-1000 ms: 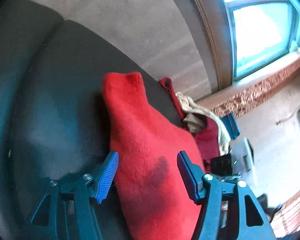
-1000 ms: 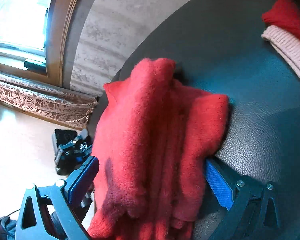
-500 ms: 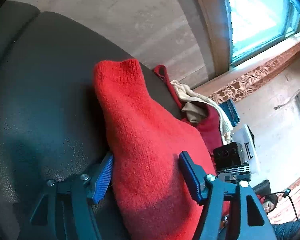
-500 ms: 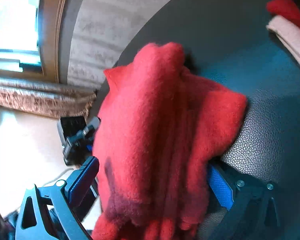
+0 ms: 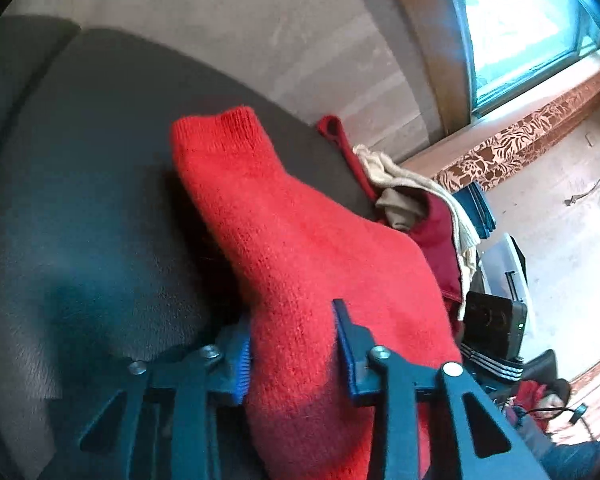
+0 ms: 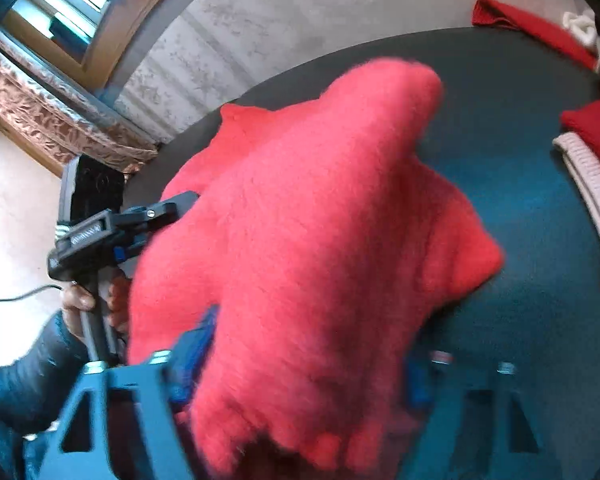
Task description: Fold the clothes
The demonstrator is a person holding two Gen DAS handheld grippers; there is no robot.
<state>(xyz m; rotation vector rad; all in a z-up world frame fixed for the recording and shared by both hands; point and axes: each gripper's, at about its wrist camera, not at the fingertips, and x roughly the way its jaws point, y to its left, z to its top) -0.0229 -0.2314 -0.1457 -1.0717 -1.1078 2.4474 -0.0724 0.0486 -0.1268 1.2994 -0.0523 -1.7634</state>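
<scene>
1. A red sweater (image 5: 300,248) lies across the dark seat (image 5: 100,184), filling mid-frame
2. The left gripper (image 5: 294,354) is closing, sweater bunched between both pads
3. The right gripper (image 6: 300,364) is closing around a thick fold, lower centre

Daylight is pouring through the window (image 5: 516,28), glaring at upper right; edges are bending fisheye-style; the right wrist view's sweater (image 6: 320,240) is blurring.
</scene>
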